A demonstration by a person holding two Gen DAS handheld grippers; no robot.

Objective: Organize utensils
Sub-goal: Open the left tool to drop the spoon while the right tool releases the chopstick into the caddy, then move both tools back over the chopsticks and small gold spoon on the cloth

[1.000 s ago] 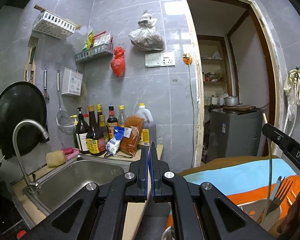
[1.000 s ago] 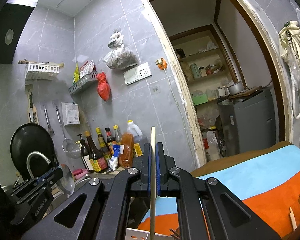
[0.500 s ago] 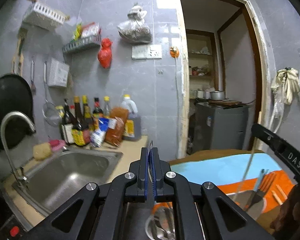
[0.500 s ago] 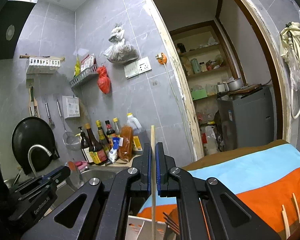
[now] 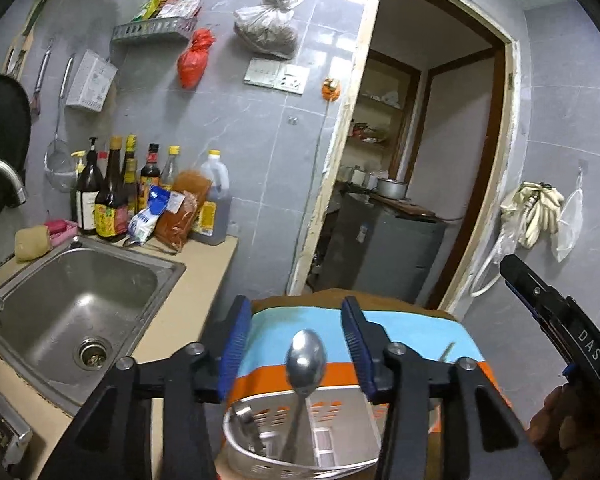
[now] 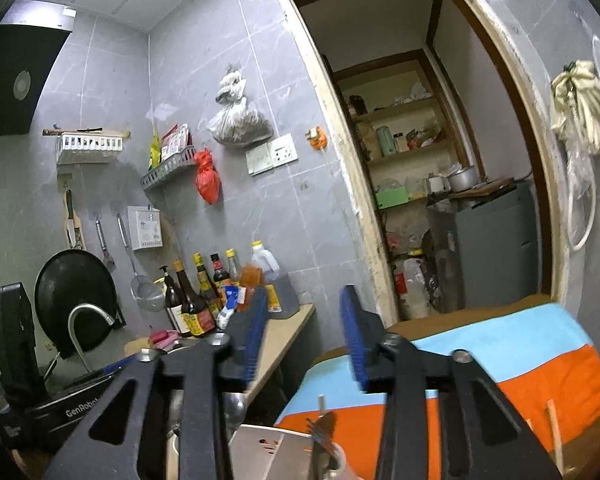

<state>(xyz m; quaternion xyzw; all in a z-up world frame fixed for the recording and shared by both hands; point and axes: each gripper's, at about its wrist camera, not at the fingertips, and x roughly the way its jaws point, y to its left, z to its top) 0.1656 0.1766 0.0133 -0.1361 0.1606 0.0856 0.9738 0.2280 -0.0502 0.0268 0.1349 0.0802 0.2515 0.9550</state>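
Note:
A white slotted utensil holder stands on a striped blue and orange cloth. A steel spoon stands in it, bowl up, between the pads of my left gripper. Those jaws are opening and neither pad touches the spoon. In the right wrist view my right gripper is also opening, with nothing between its pads. Below it the holder shows a chopstick tip and a fork. One right gripper finger reaches in at the right edge of the left wrist view.
A steel sink is set in the counter to the left, with sauce bottles against the tiled wall behind it. Loose chopsticks lie on the cloth at right. An open doorway leads to a storage room.
Both grippers went from shut to open. The left let go of the spoon and tipped downward. The right released the chopstick, which dropped into the holder, and moved up.

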